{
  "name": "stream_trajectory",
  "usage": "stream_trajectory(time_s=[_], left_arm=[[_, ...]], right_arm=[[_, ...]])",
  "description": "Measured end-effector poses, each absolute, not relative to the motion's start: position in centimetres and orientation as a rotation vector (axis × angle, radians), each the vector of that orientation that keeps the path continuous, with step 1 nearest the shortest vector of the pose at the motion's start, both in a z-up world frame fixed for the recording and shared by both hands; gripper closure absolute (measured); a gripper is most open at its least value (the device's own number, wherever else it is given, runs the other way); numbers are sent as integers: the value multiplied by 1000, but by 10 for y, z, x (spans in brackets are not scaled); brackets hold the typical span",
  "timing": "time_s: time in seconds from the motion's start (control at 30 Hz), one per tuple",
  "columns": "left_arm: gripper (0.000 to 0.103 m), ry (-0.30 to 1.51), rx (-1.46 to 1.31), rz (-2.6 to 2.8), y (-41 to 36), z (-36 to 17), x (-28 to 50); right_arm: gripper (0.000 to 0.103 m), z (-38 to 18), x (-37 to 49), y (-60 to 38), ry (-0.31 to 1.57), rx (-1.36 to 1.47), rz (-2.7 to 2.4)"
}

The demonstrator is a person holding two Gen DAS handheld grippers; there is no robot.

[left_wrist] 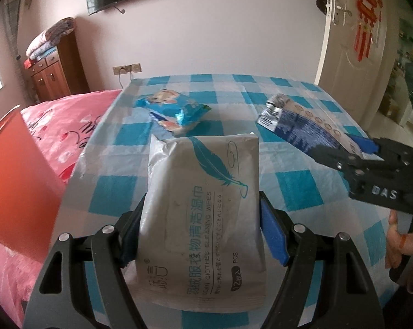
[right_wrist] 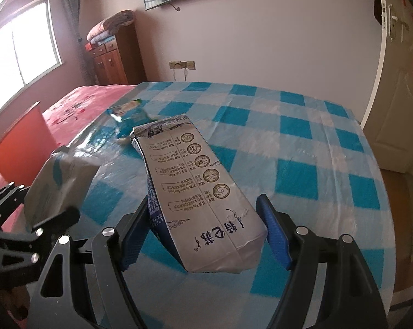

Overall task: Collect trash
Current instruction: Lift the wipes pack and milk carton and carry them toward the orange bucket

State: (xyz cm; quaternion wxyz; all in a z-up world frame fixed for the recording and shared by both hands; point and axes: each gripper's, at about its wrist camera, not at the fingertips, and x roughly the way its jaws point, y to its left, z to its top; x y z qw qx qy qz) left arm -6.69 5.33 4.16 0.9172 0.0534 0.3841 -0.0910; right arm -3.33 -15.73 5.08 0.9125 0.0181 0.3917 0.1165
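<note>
Left tongs [left_wrist: 199, 235] clamping wipes pack [left_wrist: 198, 219], right tongs [right_wrist: 206, 235] clamping milk carton [right_wrist: 195, 189]

Daylight from window [right_wrist: 20, 54], tablecloth [right_wrist: 302, 148] glare, fisheye-warped edges w/ dark vignette.

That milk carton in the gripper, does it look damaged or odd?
Yes. The milk carton held in the right gripper looks squashed: its far end is crumpled and its sides creased, so it seems empty.

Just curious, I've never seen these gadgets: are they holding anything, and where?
Yes. The left tool grips the white wipes packet by its two long side edges; the right tool grips the milk carton by the sides near its base.
</note>
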Motion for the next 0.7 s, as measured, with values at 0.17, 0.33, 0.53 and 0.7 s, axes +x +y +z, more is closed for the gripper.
stream_trajectory(time_s=[0.17,0.33,0.53,0.7], left_arm=[[28,780,108,-165,67,48,-80],[28,772,104,-145,81,53,-92],[28,746,104,-119,97,66,-113],[28,728,98,-76,113,79,-133]], right_arm=[[28,58,-52,-152,805,58,253],[28,67,-72,-148,804,70,262],[28,75,-97,-138,797,56,283],[28,85,-116,-129,776,42,309]])
